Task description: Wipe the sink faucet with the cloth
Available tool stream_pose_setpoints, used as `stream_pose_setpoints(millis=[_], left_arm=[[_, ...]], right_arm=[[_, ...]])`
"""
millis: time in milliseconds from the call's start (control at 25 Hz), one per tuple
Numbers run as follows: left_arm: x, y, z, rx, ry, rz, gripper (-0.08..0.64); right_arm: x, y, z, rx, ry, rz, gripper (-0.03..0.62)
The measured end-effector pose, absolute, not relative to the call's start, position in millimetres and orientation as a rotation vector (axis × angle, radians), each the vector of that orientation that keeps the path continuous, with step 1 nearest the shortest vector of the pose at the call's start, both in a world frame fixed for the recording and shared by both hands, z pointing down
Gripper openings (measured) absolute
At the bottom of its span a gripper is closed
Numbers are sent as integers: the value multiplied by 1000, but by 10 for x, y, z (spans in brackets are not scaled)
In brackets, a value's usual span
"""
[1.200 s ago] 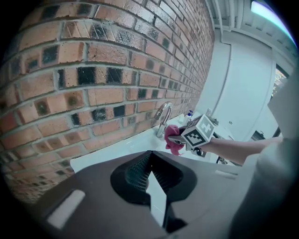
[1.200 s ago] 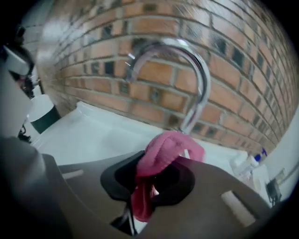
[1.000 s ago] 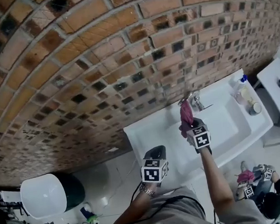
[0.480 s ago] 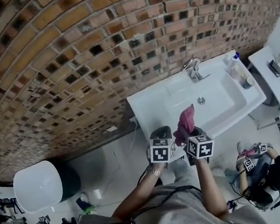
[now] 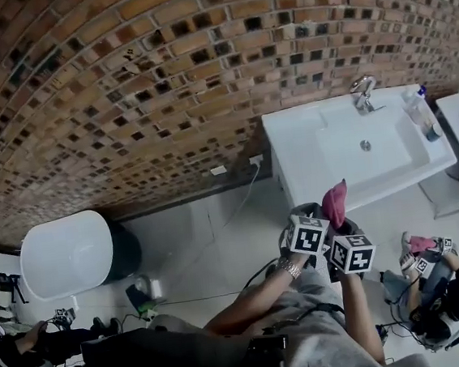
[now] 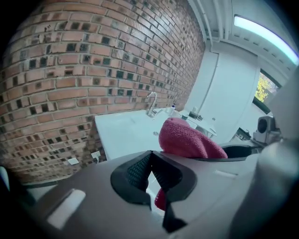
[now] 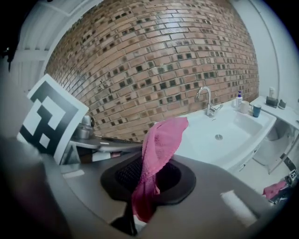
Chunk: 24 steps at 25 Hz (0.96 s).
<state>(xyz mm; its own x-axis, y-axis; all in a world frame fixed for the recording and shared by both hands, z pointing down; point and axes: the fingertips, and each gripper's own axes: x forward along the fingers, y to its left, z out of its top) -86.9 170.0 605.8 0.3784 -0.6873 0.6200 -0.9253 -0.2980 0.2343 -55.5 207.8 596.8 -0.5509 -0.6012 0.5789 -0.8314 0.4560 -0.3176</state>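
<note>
- The right gripper (image 7: 146,173) is clamped on the pink cloth (image 7: 162,138), which sticks up out of its jaws, well apart from the faucet (image 7: 206,101).
- The left gripper (image 6: 149,158), just beside it, has its jaws together on nothing.
- The faucet stands at the back edge of the white sink (image 7: 236,125), against the brick wall (image 7: 154,60).

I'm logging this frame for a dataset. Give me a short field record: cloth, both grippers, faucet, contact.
cloth: pink, pinched in right gripper
right gripper: jaws shut on cloth
left gripper: jaws together, empty, beside the right one
faucet: at back edge of sink, by brick wall
contact: none; both grippers well short of the sink
</note>
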Motion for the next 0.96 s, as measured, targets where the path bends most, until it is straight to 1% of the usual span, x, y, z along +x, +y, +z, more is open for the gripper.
stream_pose_setpoints(millis=[320, 640, 960], left_arm=[[-748, 1666, 5722, 2172, -1397, 494, 18], [-735, 1536, 5596, 2198, -1442, 497, 18], [-731, 1547, 5539, 2214, -1465, 490, 18]], right_arm=[[-452, 1992, 5648, 1262, -2393, 820, 55], [-435, 1821, 5528, 1215, -2463, 813, 55], [-429, 1874, 5461, 1207, -2495, 805, 57]])
